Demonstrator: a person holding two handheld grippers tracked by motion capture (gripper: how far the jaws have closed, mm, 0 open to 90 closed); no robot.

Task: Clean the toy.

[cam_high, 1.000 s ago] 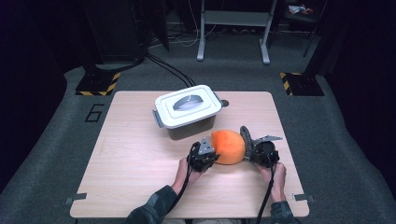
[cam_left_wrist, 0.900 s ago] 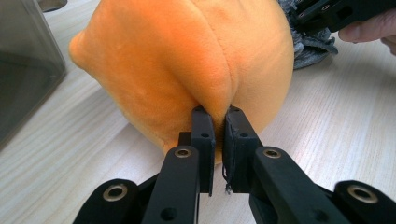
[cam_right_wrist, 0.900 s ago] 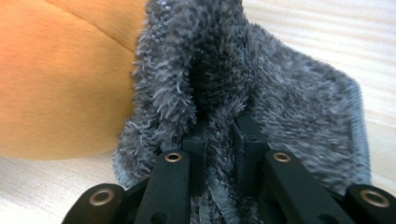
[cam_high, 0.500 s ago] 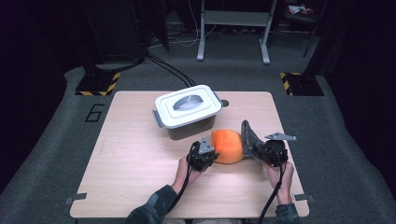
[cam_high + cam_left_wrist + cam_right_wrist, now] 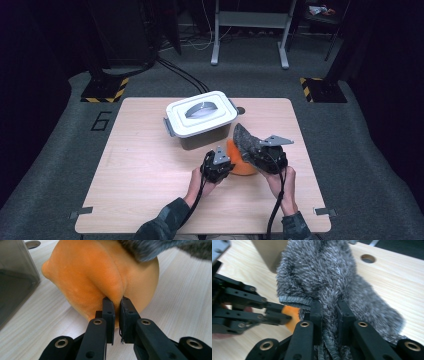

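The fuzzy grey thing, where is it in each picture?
High view: the fuzzy grey thing sits right of centre, lifted over the orange ball.
Left gripper view: along the top edge, right of the middle.
Right gripper view: in the middle, pinched in the right gripper.
Shared landmark: the orange ball.

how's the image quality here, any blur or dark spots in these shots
High view: table evenly lit, surrounding room dark, picture slightly soft. Left gripper view: orange plush sharp, no glare. Right gripper view: grey furry cover soft and a little blurred close up.

Left claw (image 5: 223, 166) clamped, right claw (image 5: 248, 145) clamped, raised higher
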